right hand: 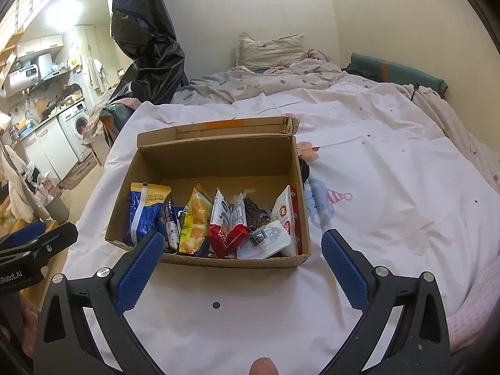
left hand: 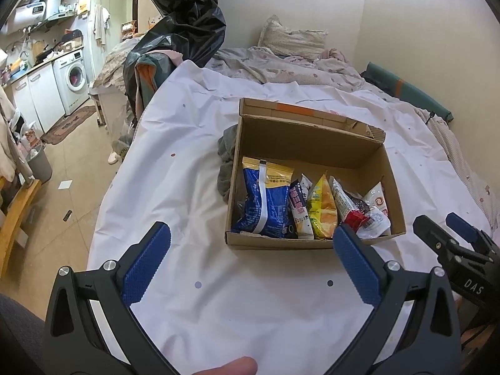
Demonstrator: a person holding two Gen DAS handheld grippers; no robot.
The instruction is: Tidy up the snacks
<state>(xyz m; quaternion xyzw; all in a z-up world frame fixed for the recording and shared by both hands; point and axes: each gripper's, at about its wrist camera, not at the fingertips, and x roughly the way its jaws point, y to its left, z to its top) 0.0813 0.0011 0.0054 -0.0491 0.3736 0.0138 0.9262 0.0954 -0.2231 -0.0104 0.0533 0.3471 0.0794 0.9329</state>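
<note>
An open cardboard box [left hand: 312, 139] [right hand: 218, 159] sits on the white sheet on the bed. Several snack packs stand in a row inside it: a blue bag [left hand: 265, 200] [right hand: 143, 209] at the left, a yellow chips bag [left hand: 322, 209] [right hand: 195, 218], a red-and-white pack [left hand: 350, 209] [right hand: 226, 231] and a white pouch [left hand: 376, 212] [right hand: 281, 222] at the right. My left gripper [left hand: 251, 234] is open and empty, just short of the box's near wall. My right gripper [right hand: 242, 243] is open and empty, its fingers astride the box's near wall.
A grey cloth [left hand: 226, 162] lies against the box's left side. A black plastic bag [left hand: 187, 31] stands at the bed's left edge. Pillow and rumpled bedding [left hand: 293, 50] lie behind the box. The kitchen floor and washing machine [left hand: 73, 78] are at the left.
</note>
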